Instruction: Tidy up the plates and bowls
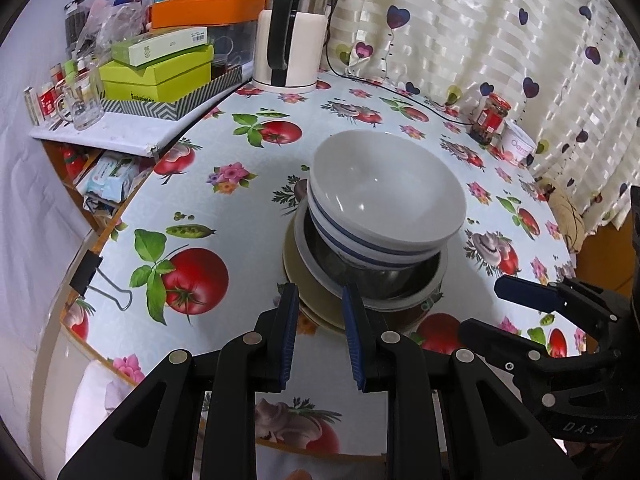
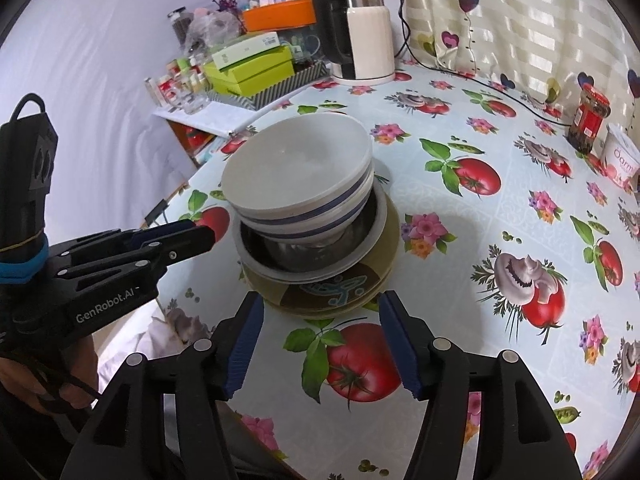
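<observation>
Stack on surface, in front of kettle: two white blue-banded bowls nested atop steel bowl, white plate, olive plate lowest. Left gripper at stack's near edge, jaws apart, nothing between. Right gripper near stack's front rim, jaws apart, empty. Red-lidded jar well right of stack.

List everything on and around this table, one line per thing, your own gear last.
white bowls: two nested, blue stripe, top of stack
metal bowl: one, steel, under them
plates: stacked, white over olive-brown, table centre
kettle: one, white and black, far edge
jar: one, red label, by curtain
cup: one, white, beside jar
green boxes: stacked, side shelf
left hand-held gripper: open, empty
right hand-held gripper: open, empty
</observation>
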